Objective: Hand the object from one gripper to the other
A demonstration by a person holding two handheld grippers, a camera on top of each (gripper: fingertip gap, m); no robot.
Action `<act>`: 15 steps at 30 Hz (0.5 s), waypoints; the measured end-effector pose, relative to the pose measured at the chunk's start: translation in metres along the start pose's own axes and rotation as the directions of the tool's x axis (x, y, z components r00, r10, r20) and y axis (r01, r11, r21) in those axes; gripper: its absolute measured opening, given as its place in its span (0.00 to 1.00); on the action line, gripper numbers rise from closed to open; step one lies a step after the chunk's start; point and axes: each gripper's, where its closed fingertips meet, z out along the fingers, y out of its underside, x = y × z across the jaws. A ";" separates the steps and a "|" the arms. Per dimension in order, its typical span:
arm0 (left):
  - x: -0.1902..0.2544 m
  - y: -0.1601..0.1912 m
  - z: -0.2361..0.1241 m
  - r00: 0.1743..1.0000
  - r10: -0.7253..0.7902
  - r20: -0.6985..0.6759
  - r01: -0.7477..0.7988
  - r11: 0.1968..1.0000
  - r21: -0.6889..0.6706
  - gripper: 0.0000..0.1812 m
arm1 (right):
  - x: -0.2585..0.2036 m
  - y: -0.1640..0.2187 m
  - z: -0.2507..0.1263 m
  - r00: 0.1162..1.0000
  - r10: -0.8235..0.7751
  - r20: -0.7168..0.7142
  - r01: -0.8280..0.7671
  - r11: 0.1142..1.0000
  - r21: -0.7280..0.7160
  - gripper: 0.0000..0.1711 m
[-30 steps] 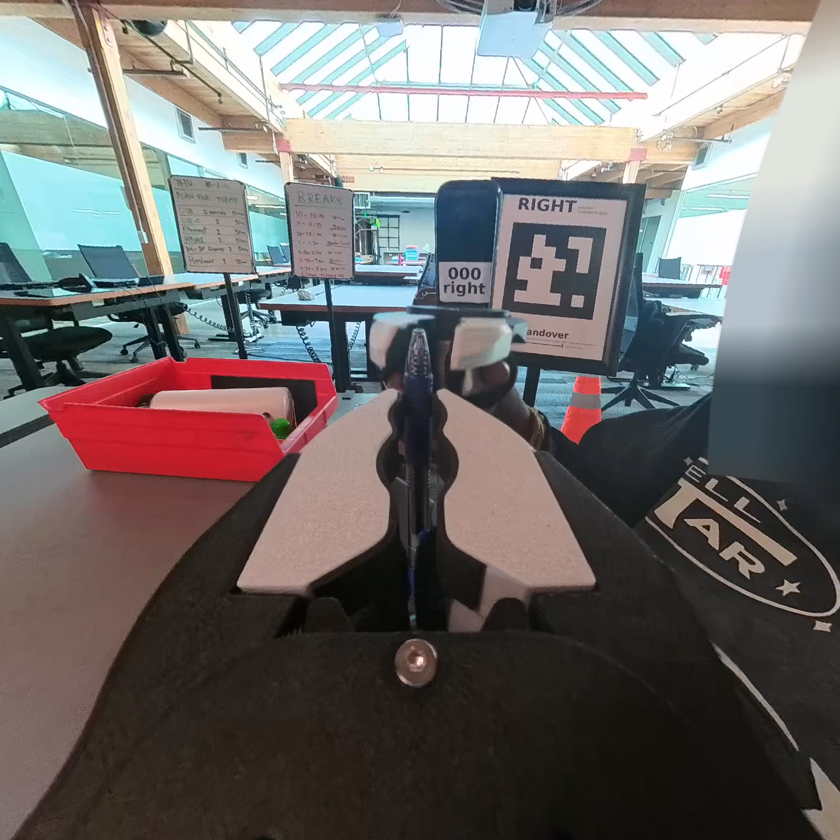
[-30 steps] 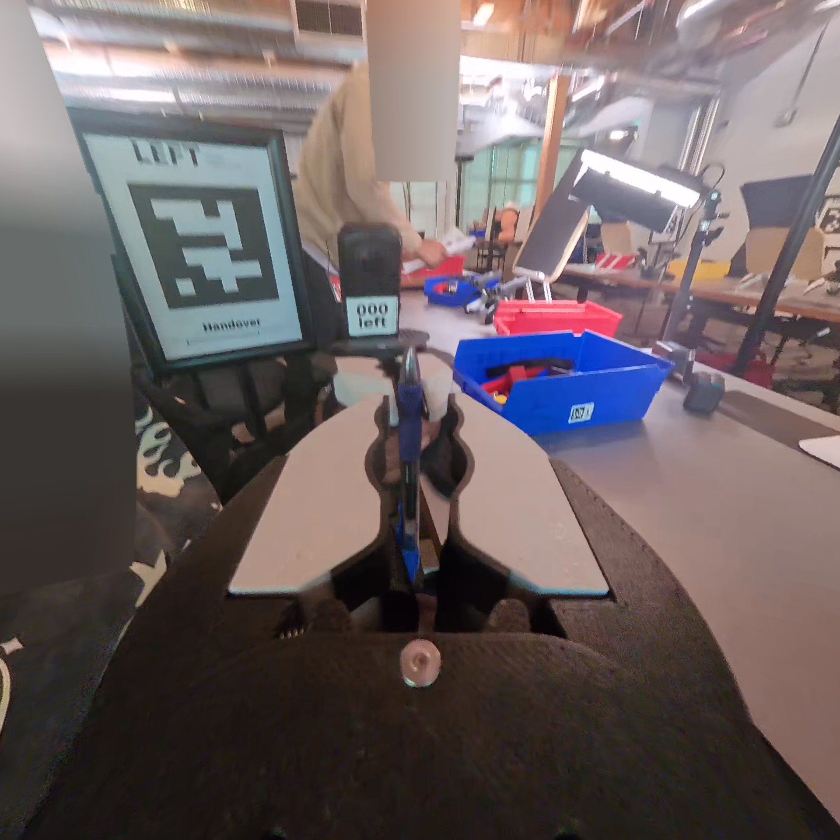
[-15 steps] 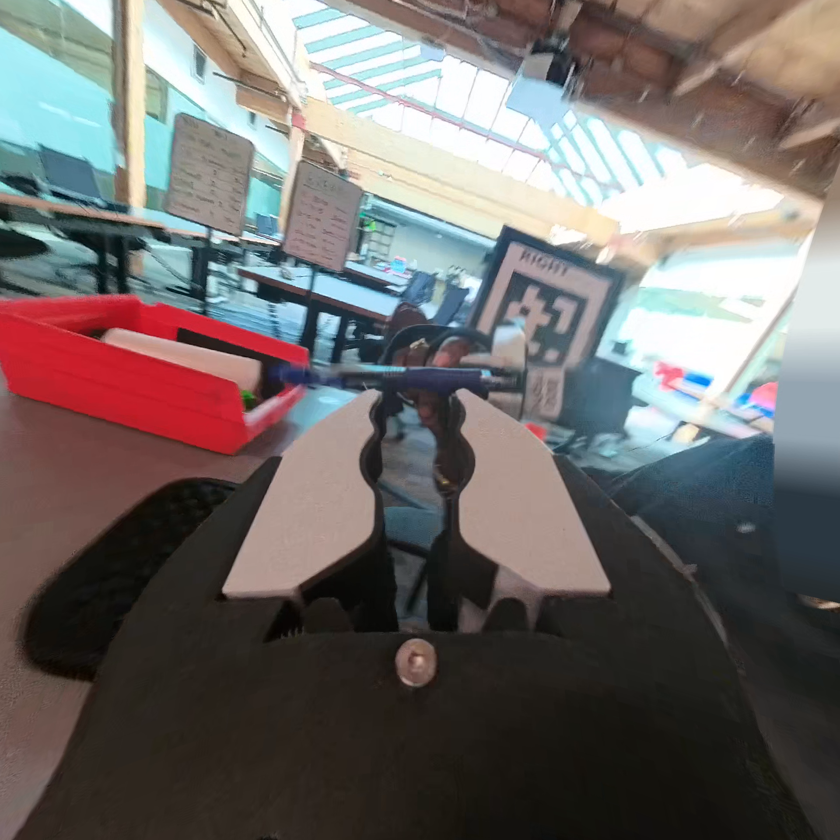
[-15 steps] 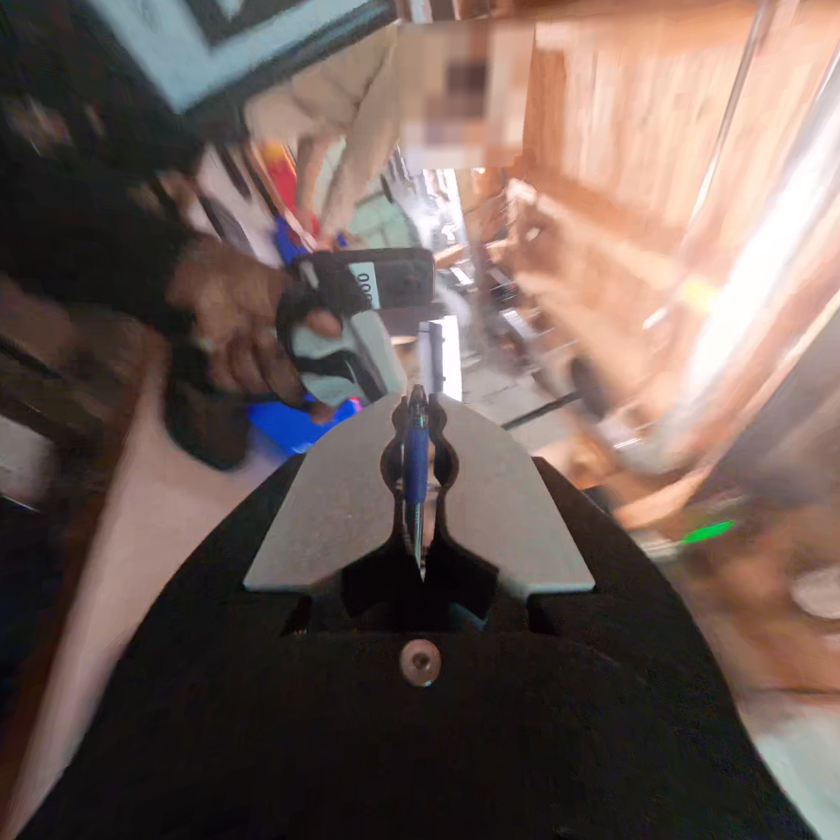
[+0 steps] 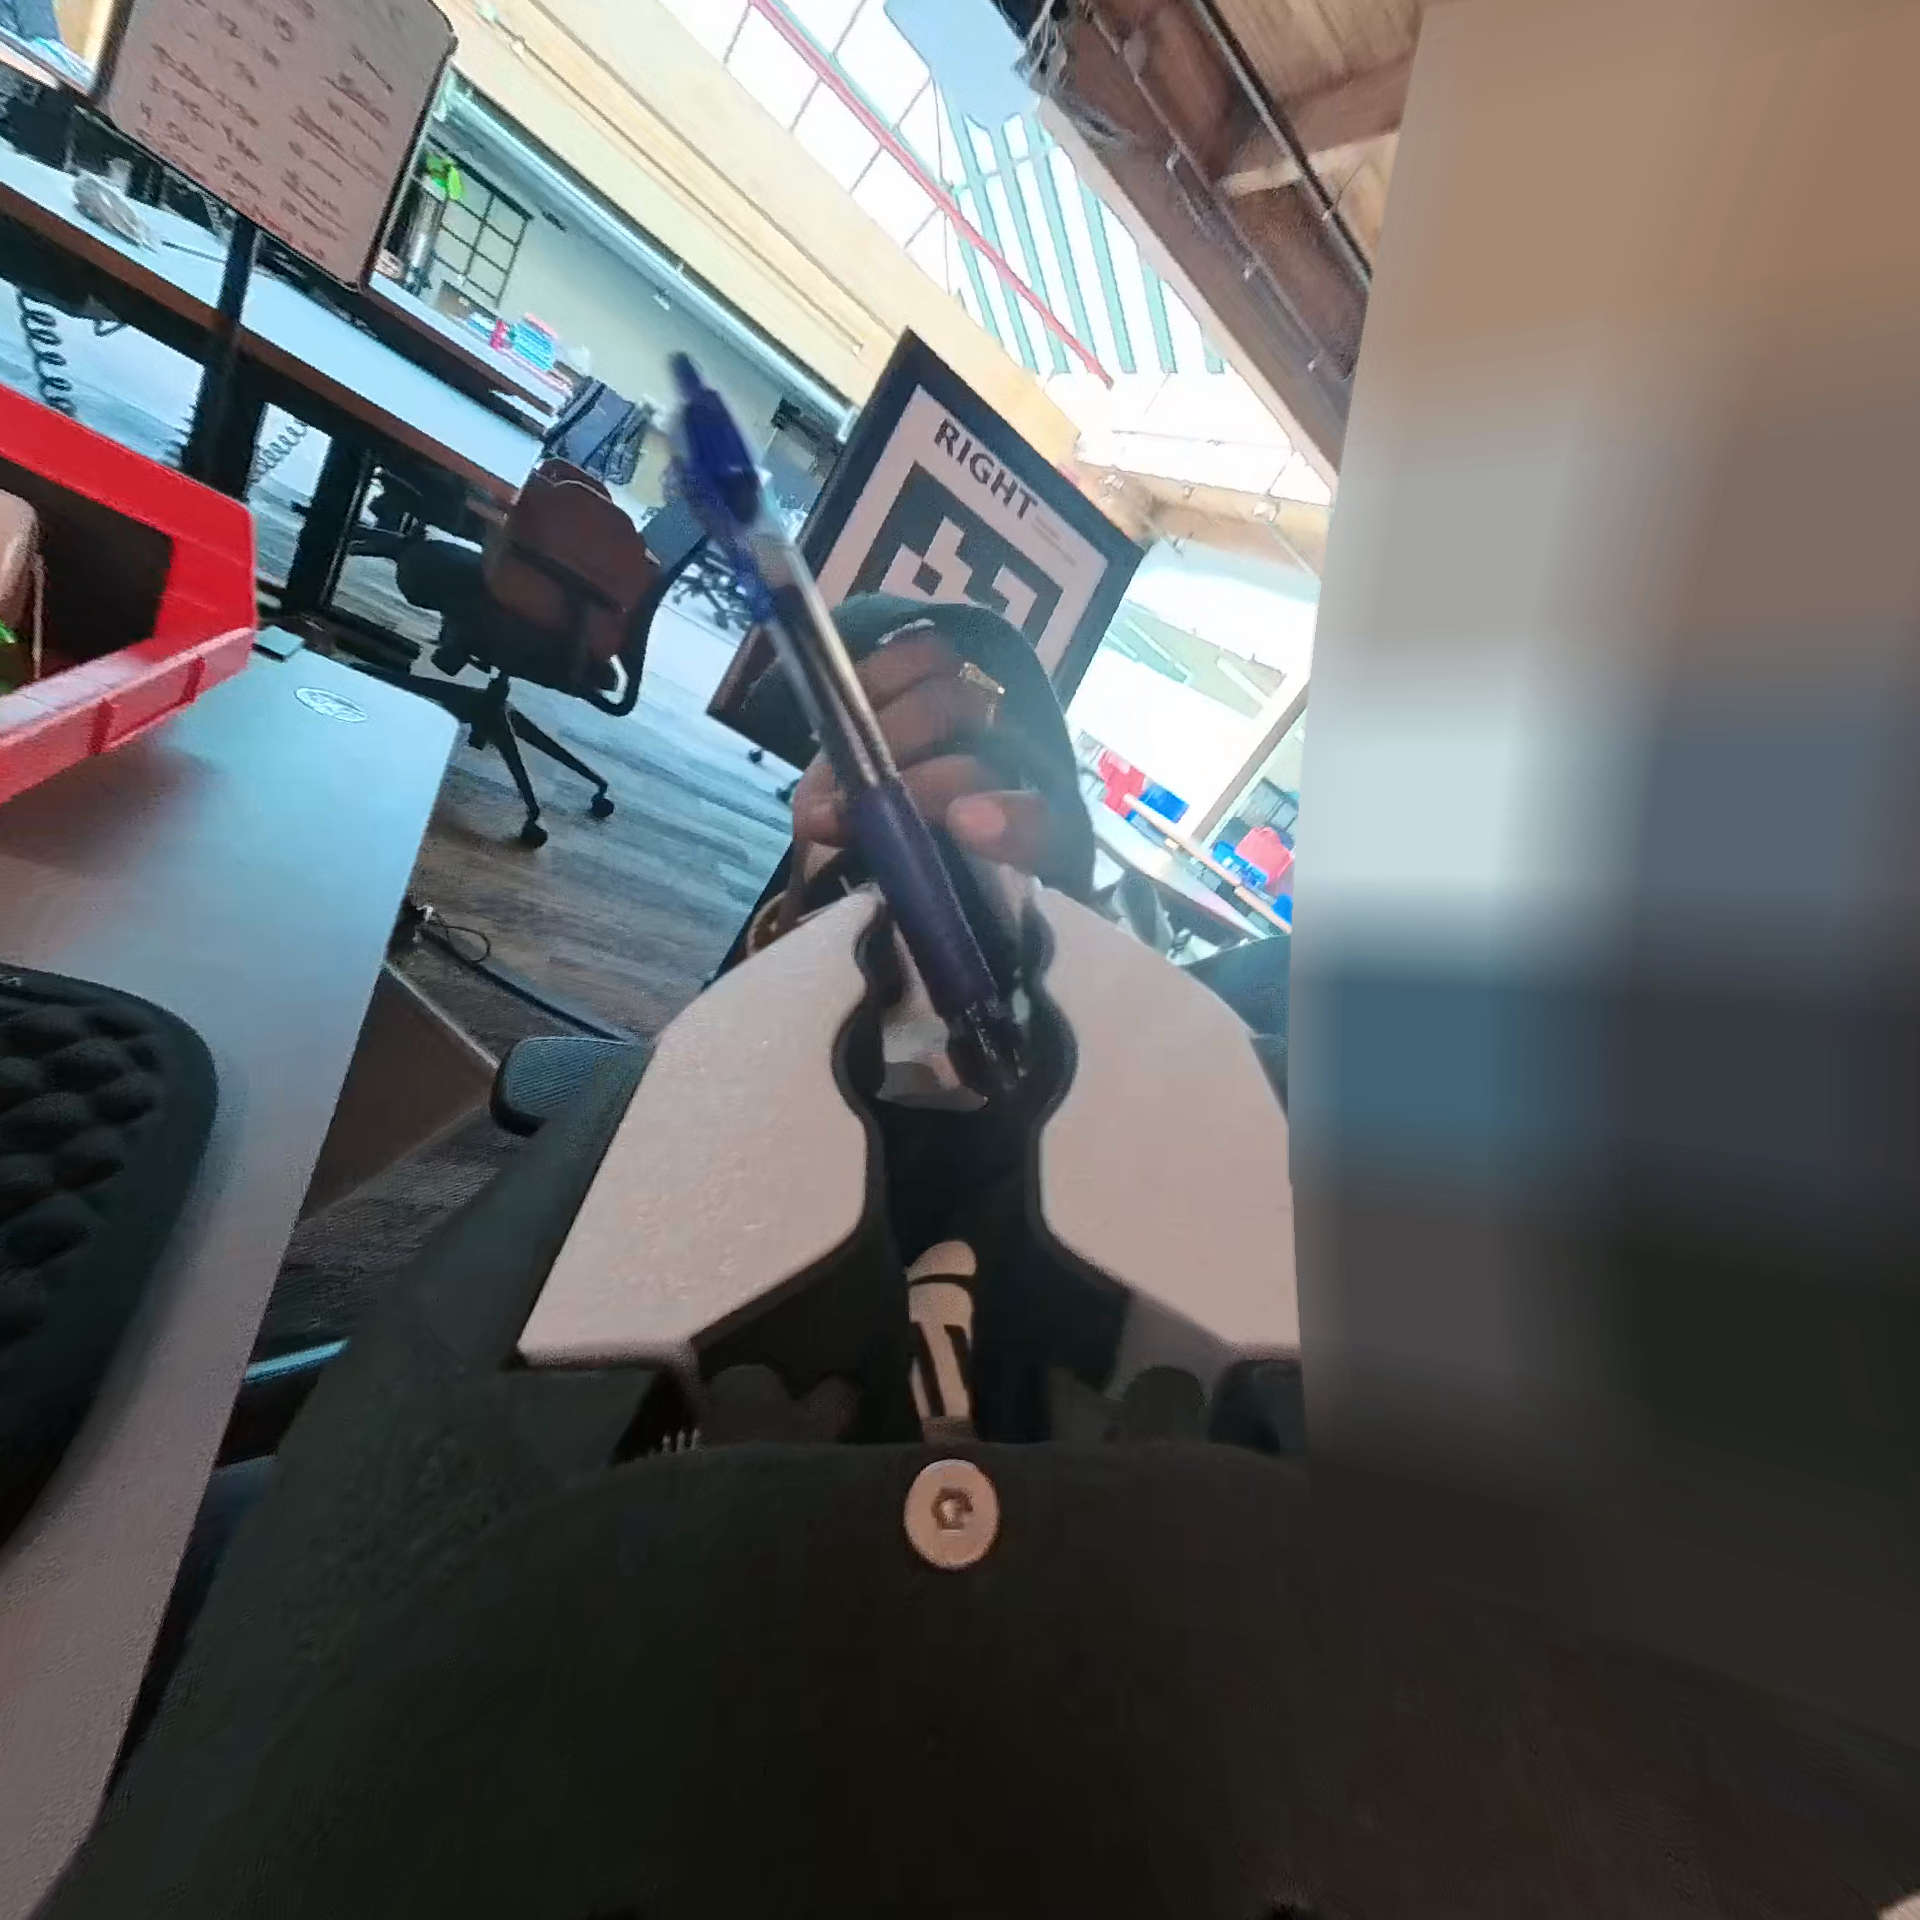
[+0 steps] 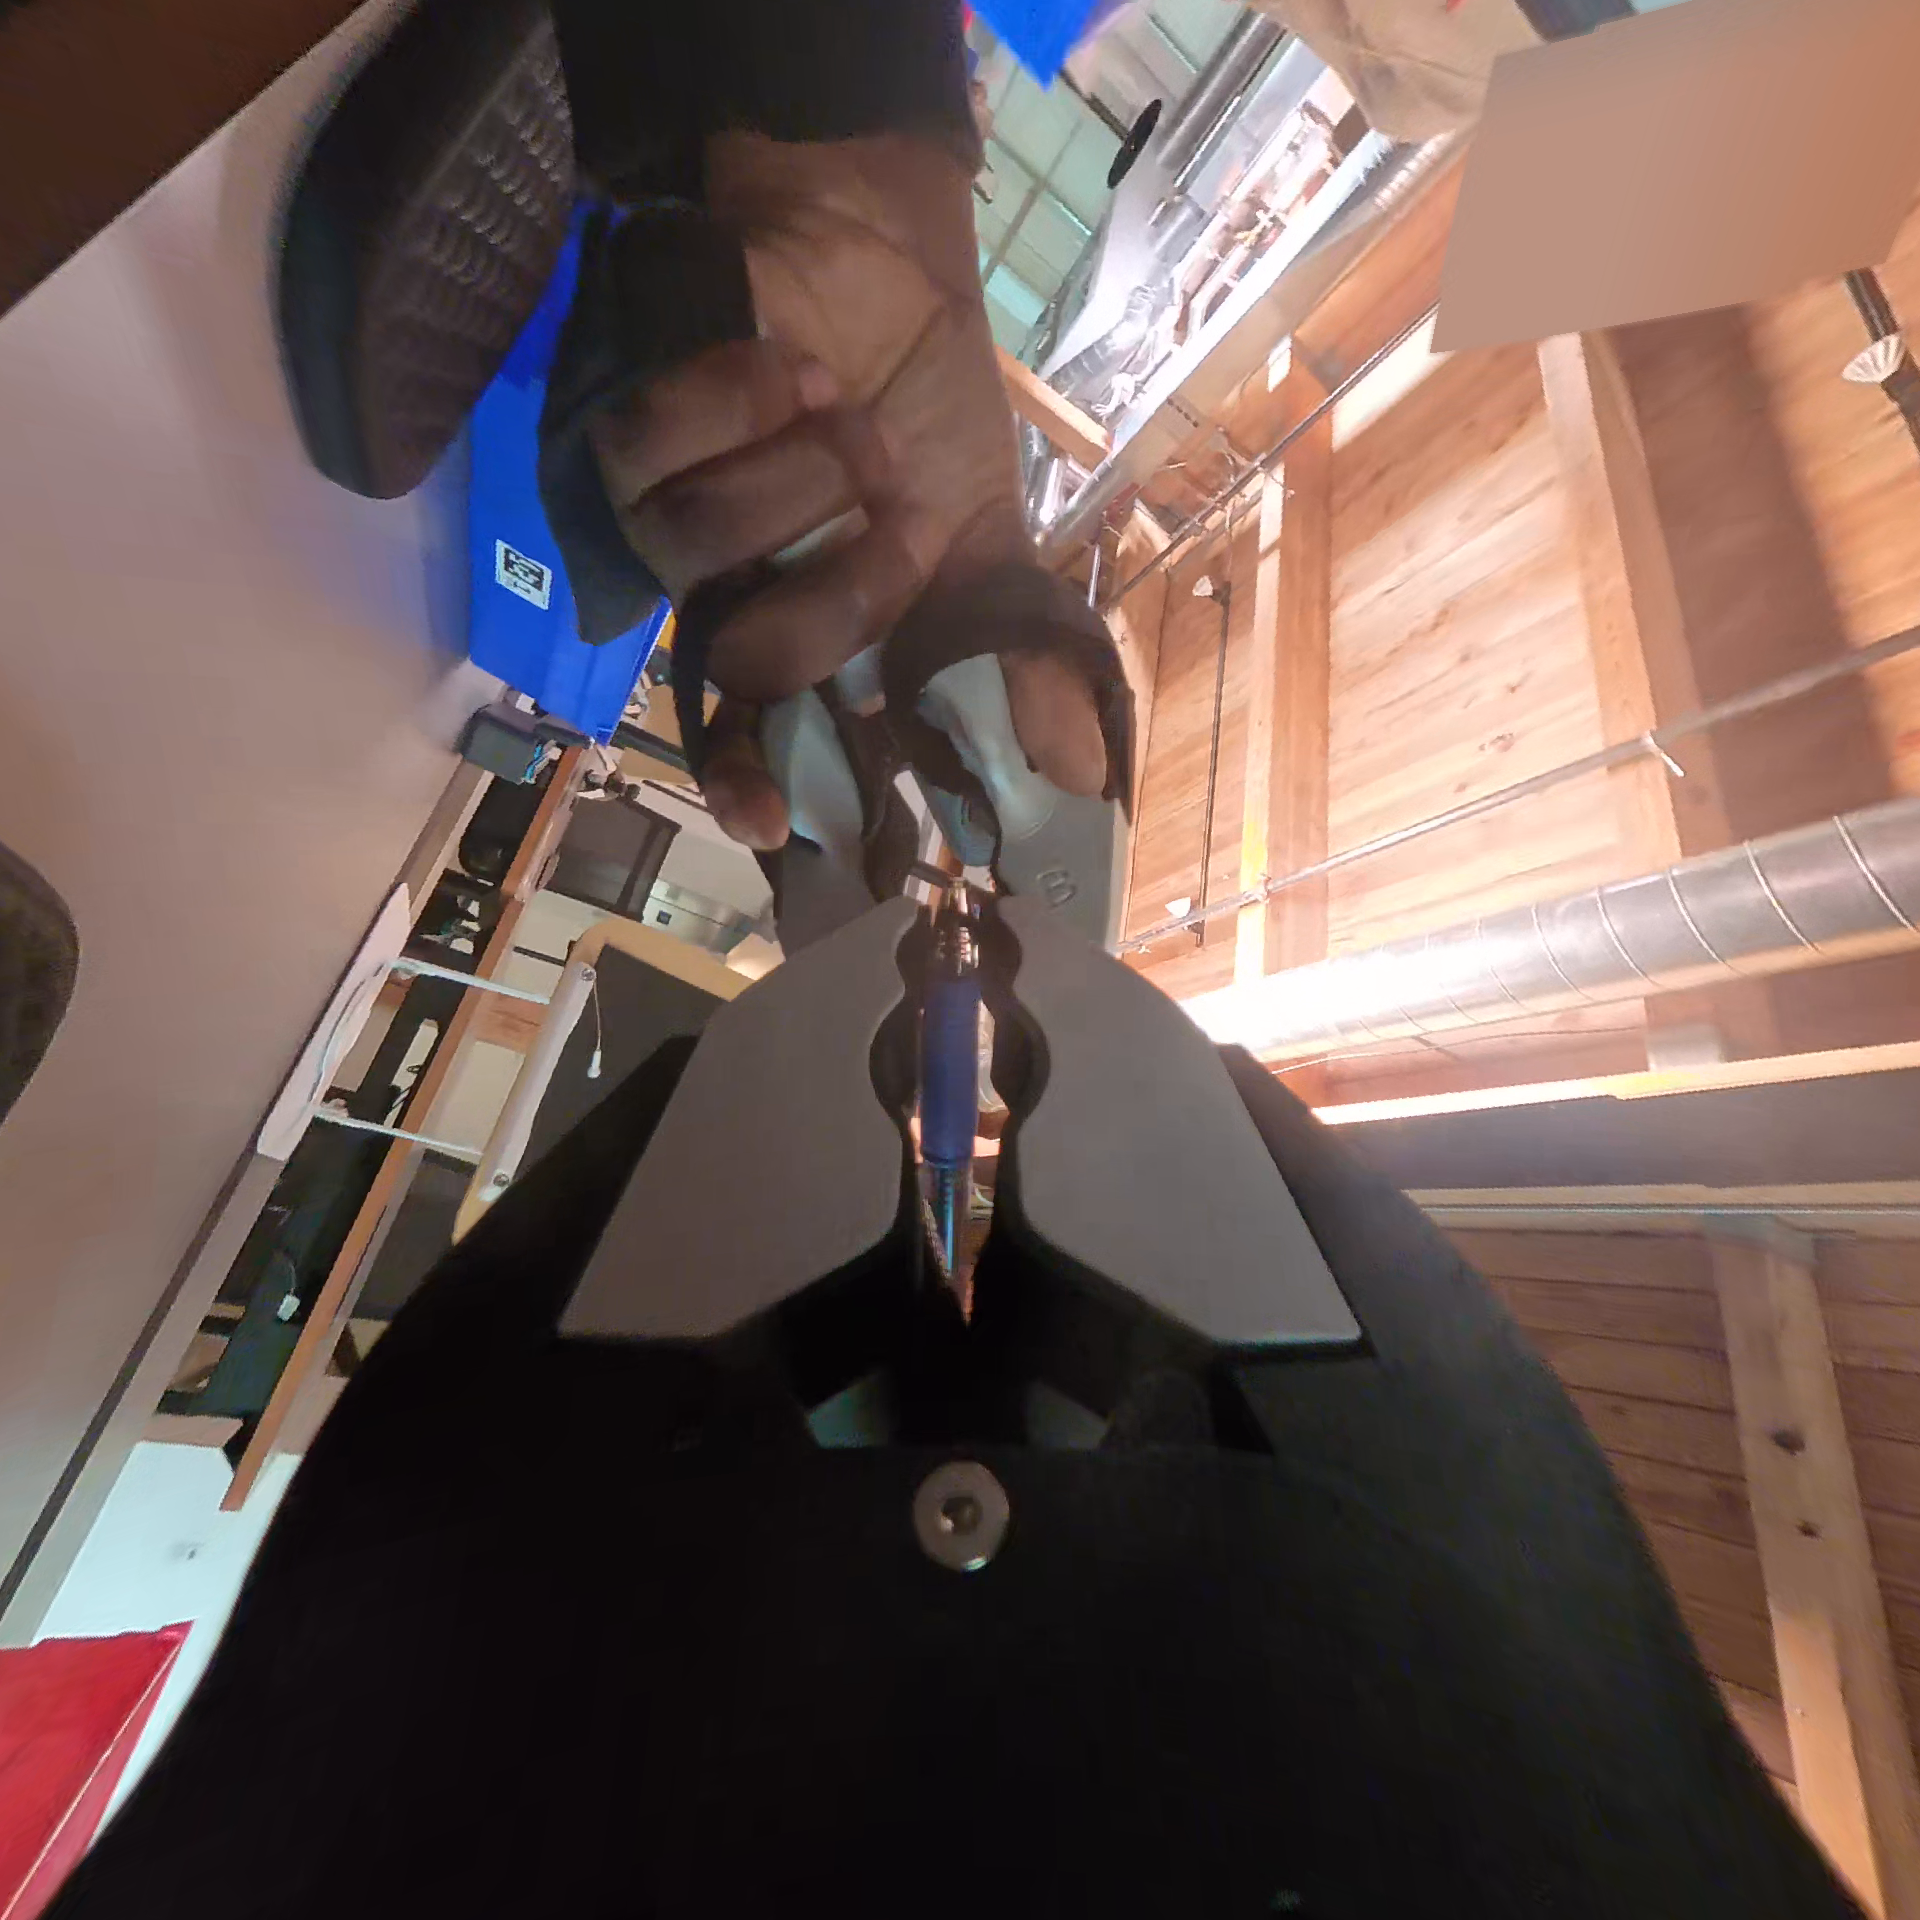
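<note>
A blue pen (image 6: 951, 1049) lies along the fingers of my right gripper (image 6: 956, 914), which is shut on it. In the left wrist view the pen (image 5: 831, 686) slants up and to the left, with its lower end in the gap between the fingertips of my left gripper (image 5: 956, 914). The left jaws stand apart around the pen and do not clamp it. The person's hand (image 5: 935, 727) holding the right gripper shows just behind. In the right wrist view the left gripper (image 6: 904, 810) and the hand (image 6: 831, 468) holding it are right in front of the right fingertips.
A red bin (image 5: 125, 623) stands on the grey table (image 5: 208, 883) at the left, with a black mesh pad (image 5: 62, 1195) near it. An office chair (image 5: 540, 603) and a framed marker board (image 5: 966, 540) are behind. A blue bin (image 6: 520, 540) sits on the table (image 6: 156, 727). The grippers are tip to tip, or close to it.
One second ago both grippers were shut on the pen. The left jaws have opened and let it go. The right gripper has rolled over with the pen, and both views have tilted.
</note>
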 end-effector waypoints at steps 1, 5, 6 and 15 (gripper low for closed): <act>0.000 0.000 0.000 1.000 0.019 0.005 -0.019 1.000 -0.001 0.09 | 0.001 -0.001 0.000 1.000 -0.004 -0.009 0.004 1.000 0.007 0.05; 0.003 -0.012 -0.004 0.998 0.069 0.011 -0.070 0.994 0.079 0.07 | 0.003 0.004 0.002 0.999 0.021 -0.025 -0.022 0.999 -0.033 0.06; 0.005 -0.018 -0.006 0.996 0.084 0.011 -0.085 0.989 0.125 0.06 | 0.004 0.007 0.001 0.997 0.054 -0.045 -0.056 0.997 -0.044 0.07; 0.010 -0.047 -0.030 0.922 0.339 0.186 -0.379 0.890 0.255 0.06 | 0.044 0.065 -0.010 -0.063 0.993 0.101 -0.955 -0.090 0.284 0.17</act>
